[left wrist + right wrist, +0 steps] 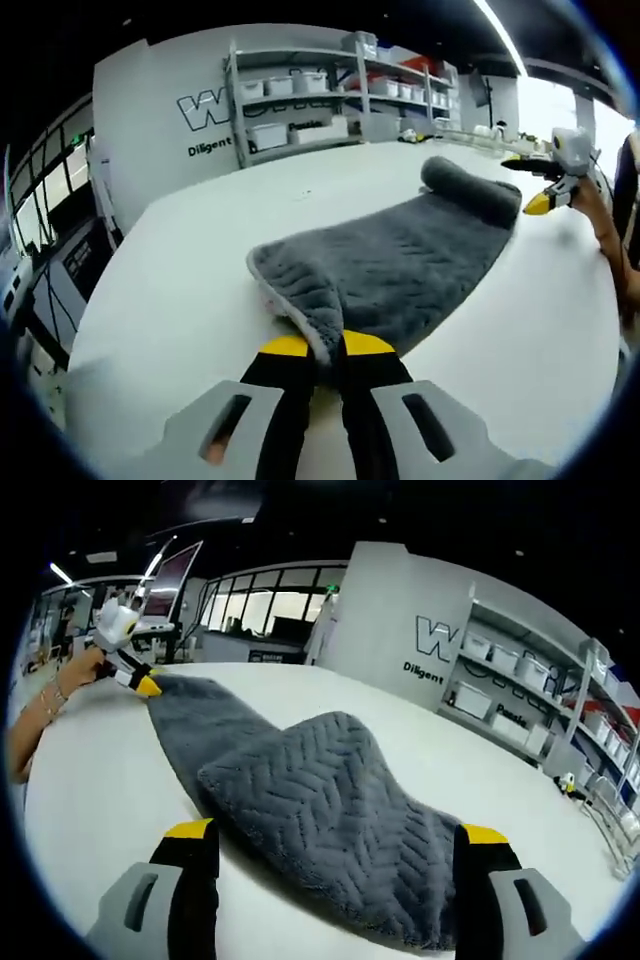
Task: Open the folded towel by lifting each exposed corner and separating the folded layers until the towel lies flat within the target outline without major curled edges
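Note:
A grey towel [400, 255] with a herringbone pile lies stretched across the white table [200, 290]. Its far end is rolled or folded over into a hump [470, 187]. My left gripper [326, 345] is shut on the near corner of the towel, whose edge is pinched between the yellow tips. In the right gripper view that same gripper [145, 685], held by a hand, pinches the towel's far end. My right gripper [337, 832] stands wide open, its jaws on either side of the folded end of the towel [330, 800]. The left gripper view shows it [528, 183] beside the hump.
Shelves with white bins [320, 90] stand behind the table against a lettered wall [200, 110]. A person's forearm [610, 225] reaches in at the right edge. Bare table surface lies on both sides of the towel. Windows [260, 610] line the far room.

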`<state>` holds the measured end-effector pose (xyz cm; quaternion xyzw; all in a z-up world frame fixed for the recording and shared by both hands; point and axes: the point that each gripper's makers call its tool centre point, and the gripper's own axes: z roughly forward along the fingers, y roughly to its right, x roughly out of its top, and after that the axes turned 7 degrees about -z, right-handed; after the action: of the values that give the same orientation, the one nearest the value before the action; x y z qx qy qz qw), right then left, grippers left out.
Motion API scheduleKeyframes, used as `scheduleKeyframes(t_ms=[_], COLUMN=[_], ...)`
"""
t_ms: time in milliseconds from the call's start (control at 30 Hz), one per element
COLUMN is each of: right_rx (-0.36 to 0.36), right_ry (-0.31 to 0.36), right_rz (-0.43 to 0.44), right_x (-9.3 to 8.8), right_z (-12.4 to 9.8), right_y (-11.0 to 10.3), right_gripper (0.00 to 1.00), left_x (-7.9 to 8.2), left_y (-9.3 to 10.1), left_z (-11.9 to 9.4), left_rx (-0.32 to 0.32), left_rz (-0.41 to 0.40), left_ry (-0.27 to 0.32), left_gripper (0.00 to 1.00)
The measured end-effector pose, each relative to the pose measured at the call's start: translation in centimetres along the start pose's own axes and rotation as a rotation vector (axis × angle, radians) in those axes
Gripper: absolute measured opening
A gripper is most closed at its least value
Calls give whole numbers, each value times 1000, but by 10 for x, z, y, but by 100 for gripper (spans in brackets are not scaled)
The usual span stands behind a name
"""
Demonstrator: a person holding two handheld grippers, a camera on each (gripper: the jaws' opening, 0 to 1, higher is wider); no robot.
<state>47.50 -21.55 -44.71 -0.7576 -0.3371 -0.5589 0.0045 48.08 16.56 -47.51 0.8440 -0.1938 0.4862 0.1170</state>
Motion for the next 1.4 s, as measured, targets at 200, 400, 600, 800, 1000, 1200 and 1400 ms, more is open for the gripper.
scheduleKeyframes(t_ms=[200,400,600,800,1000,1200,1400], right_rx=[-3,0,-58,-80,-67,-60,-67], right_ry=[-4,-10,70,39,16,-3,-16], right_rz=[6,23,133,126,127,131,157], right_x=[-2,-4,5,-5,-10,-14,-19], right_z=[-1,-2,-10,-13,-9,-9,-12], right_y=[1,3,21,31,28,28,33], right_gripper=[99,99,99,98,99,99,99], left_x=[-11,-21,-21,-6,23,32,29], left_y=[-18,-34,-38,-33,-10,28,36], left_z=[-10,-18,-18,-22,-31,-24,-20], left_rx=[65,127,156,143,77,-79,-119], left_rz=[-10,-30,-28,-34,-33,5,-4], left_ry=[-24,-37,-3,61,205,235,216], left_gripper=[8,8,14,50,85,97,99])
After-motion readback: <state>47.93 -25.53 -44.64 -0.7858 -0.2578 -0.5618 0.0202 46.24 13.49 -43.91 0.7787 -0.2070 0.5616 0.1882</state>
